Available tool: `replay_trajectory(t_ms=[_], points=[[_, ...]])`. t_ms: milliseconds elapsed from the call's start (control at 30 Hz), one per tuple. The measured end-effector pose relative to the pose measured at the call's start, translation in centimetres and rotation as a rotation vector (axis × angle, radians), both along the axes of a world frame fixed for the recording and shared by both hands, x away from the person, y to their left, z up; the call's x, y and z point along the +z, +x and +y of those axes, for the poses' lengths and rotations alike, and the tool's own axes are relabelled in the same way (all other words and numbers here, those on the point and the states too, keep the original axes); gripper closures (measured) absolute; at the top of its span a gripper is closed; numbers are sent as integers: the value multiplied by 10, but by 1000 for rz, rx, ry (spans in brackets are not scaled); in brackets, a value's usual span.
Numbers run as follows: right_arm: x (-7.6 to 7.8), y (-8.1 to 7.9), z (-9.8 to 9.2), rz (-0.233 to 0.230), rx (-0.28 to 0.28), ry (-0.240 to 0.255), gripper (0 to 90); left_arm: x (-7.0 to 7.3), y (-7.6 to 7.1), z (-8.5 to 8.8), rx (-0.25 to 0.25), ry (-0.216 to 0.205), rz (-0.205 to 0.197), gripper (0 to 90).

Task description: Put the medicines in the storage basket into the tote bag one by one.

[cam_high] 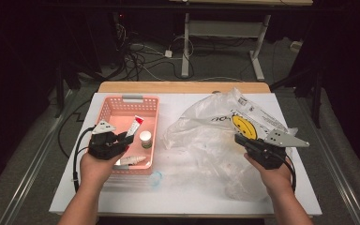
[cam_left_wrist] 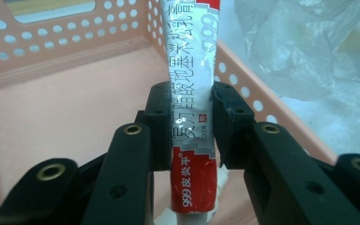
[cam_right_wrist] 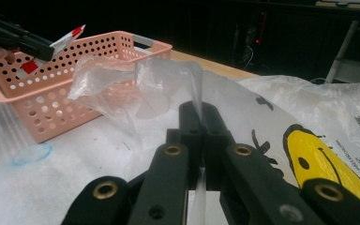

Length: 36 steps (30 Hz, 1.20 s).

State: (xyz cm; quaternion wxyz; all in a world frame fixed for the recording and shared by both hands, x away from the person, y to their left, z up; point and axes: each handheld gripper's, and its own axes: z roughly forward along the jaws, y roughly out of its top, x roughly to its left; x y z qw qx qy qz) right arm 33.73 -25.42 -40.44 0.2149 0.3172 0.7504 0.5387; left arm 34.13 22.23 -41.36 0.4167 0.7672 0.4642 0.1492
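Standing at the near edge, a person works over a white-covered worktop (cam_high: pixel 122 197) with a gripper in each hand. The biggest thing on it is a crumpled clear plastic bag (cam_high: pixel 206 140) printed with a yellow smiley face (cam_high: pixel 243 126), spread across the right half and reaching almost to the far edge. To its left sits a pink perforated basket (cam_high: pixel 117 105) with a grey handle at its far rim, its long side running away from the person. The right gripper (cam_high: pixel 240 139) rests at the bag's right side, its fingers (cam_right_wrist: pixel 215 126) pressed tight together on a thin fold of the film, which stands up in a loose peak just beyond them. The left gripper (cam_high: pixel 126 138) hangs over the near part of the basket, its fingers (cam_left_wrist: pixel 157 122) narrowed onto the middle of a red-and-white ointment tube (cam_left_wrist: pixel 192 117); the tube is clamped across its flat width, its crimped end pointing toward the basket's far right corner and its capped end toward the hand. Whether the tube touches the basket floor I cannot tell. Inside the basket, near the right wall, a small white jar (cam_high: pixel 145 138) stands upright, and another pale tube (cam_high: pixel 133 161) lies along the near wall. Just outside the basket's near right corner a small blue ring (cam_high: pixel 155 178) lies on the white cover.
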Motion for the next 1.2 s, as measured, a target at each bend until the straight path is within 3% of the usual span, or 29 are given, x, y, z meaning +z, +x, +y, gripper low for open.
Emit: replay_trajectory(t_ms=[333,567,967,1200], points=[[-1,-1,0,5,-5,0,900,6,-15,-9,-49,-88,-66,687],[0,0,1,12,-6,3,900,8,-22,-19,-88,-119,-68,687],[3,-2,-2,5,-12,19,900,17,-33,-47,-174,-121,-92,687],[4,-2,-2,-1,-16,16,900,18,-39,-61,-225,-152,-90,687]])
